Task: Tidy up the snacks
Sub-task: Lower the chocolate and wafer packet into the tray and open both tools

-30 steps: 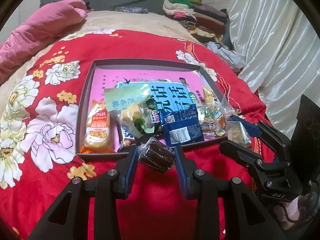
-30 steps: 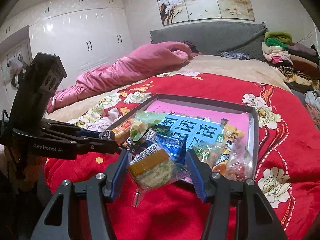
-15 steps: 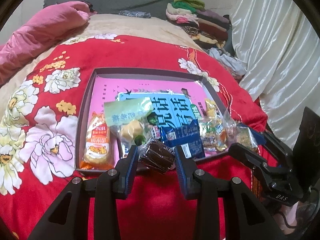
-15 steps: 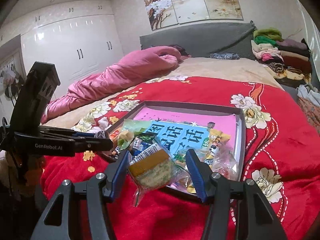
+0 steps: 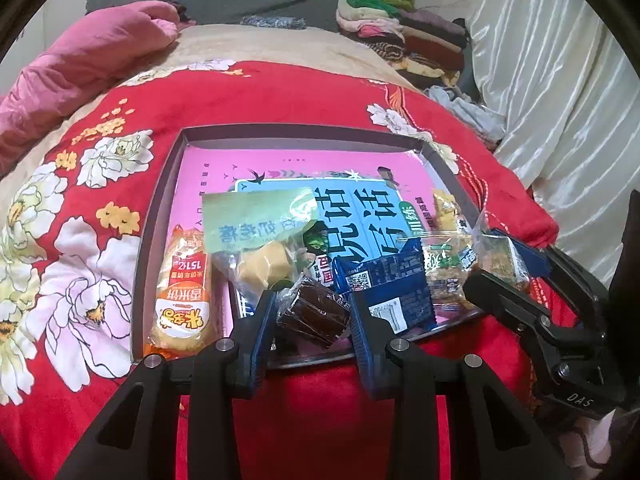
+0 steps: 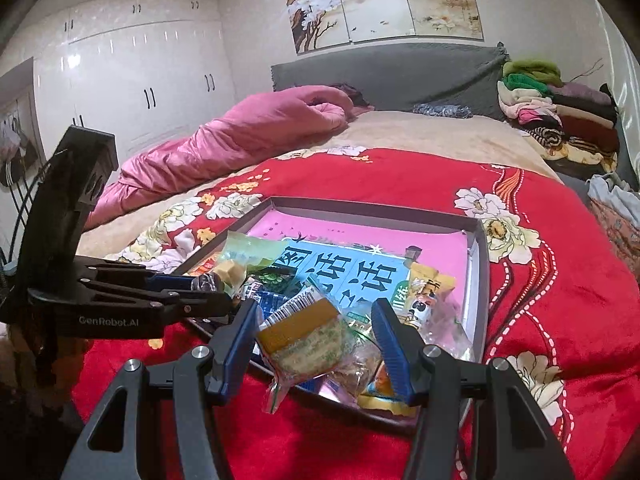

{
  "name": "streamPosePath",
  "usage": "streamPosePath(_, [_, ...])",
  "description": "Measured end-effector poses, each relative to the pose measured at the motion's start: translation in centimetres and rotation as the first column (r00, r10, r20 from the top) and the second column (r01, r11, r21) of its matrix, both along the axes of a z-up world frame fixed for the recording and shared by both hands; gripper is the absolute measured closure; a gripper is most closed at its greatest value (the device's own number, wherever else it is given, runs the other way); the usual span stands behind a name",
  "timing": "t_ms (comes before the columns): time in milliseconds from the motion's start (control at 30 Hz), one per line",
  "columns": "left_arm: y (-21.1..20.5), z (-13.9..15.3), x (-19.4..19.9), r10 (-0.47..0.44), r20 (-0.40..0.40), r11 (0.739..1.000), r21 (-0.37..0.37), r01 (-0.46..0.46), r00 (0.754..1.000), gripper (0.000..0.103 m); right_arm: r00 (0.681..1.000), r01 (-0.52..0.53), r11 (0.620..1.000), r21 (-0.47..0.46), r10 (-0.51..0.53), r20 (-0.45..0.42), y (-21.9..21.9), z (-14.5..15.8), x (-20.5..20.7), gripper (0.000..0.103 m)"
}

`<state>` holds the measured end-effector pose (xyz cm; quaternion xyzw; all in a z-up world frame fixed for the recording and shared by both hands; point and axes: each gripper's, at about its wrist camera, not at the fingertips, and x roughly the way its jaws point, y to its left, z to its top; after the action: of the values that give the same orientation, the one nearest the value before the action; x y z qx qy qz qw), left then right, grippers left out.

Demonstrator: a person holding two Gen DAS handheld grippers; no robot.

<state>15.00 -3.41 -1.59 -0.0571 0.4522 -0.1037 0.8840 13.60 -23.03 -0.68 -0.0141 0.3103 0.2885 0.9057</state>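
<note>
While clamped in left claw [image 5: 312, 312], brown snack [image 5: 312, 312], above tray rim [image 5: 160, 216]

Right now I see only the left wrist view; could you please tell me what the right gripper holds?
Observer: The right gripper is shut on a clear pack with a yellow band and a barcode.
Operator: Is it over the tray?
Observer: Mostly; the pack's tail hangs past the tray's near edge, over the blanket.
Operator: How does my left gripper look from there?
Observer: The left gripper reaches in over the tray's near left corner, the brown snack's clear wrapper showing at its tips.
</note>
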Motion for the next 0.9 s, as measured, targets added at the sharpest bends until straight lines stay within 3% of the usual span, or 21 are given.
streamPosePath(433, [-0.3, -0.8, 0.7, 0.011, -0.007, 0.999, 0.037, -0.011, 1.0, 0.065, 1.0, 0.008, 0.999, -0.036, -0.009, -0.023, 1.0, -1.3, 2.2, 0.045])
streamPosePath(900, [0.0, -1.5, 0.7, 0.025, -0.03, 0.999, 0.037, -0.024, 0.999, 0.065, 1.0, -0.026, 0.997, -0.073, 0.026, 0.002, 2.2, -1.6, 1.9, 0.043])
